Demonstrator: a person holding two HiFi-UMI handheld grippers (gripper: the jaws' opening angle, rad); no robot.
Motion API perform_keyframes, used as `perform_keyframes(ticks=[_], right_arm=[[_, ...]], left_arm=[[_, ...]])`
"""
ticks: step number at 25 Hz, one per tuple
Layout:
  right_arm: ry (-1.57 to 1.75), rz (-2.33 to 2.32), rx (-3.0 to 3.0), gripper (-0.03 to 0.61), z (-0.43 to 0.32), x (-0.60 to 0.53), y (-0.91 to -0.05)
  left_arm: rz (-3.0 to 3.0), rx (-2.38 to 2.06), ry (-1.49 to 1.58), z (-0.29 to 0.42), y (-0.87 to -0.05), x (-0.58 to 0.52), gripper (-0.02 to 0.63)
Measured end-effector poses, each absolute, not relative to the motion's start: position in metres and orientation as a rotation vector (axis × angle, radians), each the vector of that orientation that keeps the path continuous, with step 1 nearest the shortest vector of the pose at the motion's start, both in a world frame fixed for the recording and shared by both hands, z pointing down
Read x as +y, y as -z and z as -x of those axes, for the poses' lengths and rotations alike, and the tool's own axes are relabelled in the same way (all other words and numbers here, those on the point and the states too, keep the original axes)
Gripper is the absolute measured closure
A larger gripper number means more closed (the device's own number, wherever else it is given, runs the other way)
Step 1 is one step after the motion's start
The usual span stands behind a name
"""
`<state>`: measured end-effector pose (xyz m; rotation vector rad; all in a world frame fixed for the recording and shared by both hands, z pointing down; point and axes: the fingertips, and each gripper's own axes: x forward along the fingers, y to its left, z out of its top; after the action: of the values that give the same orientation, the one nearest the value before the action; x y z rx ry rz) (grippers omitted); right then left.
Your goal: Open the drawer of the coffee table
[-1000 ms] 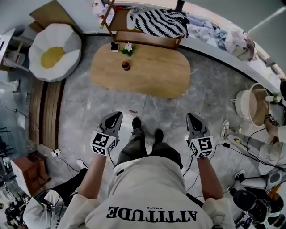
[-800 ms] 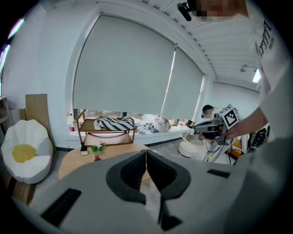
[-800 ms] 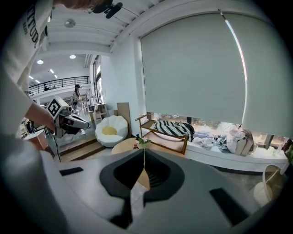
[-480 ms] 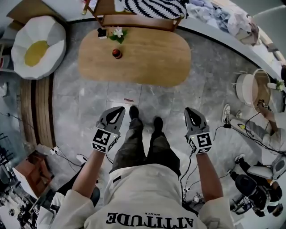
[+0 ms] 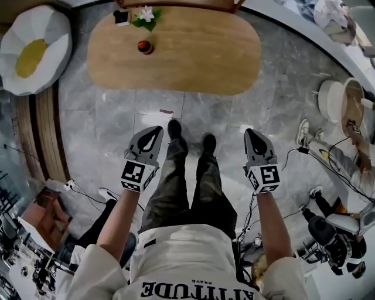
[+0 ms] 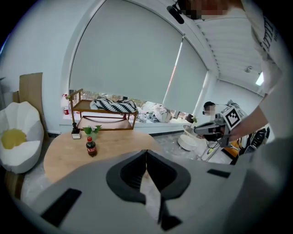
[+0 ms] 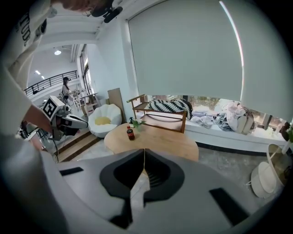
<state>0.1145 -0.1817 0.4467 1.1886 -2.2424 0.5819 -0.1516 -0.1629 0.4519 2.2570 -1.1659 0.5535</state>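
Your left hand-held gripper (image 5: 154, 131) and right hand-held gripper (image 5: 251, 133) are both closed on nothing — well apart from the oval bench (image 5: 187, 58) ahead.

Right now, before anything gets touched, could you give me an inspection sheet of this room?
Surface: oval wooden coffee table top, mostly bare.
Job's things: the table's drawer shows in no view.
Clutter: small dark bottle, little plant and black block on the table's far left part.
Grippers: left gripper and right gripper both empty, jaws together, over the floor, short of the table.
Cables: cables trail across the grey floor on both sides of the person.
Surroundings: egg-shaped cushion, wooden rack with striped blanket, heaped clothes on the window ledge.
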Motion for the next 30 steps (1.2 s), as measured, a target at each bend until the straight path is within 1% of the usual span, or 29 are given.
perform_keyframes(ticks=[8,23,30], right_arm=[[-0.62,-1.195,-2.206,0.558,-0.118,-0.182,-0.517],[-0.7,-1.205,-2.096,0.557,-0.129,-0.188,-0.673],[-0.722,-1.176,-2.049,0.522,-0.148,-0.183,-0.742]], left_arm=[[-2.267,-1.2,-0.509,0.16,-0.514,-0.168,0.592],[-2.16,-1.214,-0.557,0.164,-0.67,-0.17,0.591],[-2.134,-1.2,-0.631,0.168,-0.74,-0.164,0.591]])
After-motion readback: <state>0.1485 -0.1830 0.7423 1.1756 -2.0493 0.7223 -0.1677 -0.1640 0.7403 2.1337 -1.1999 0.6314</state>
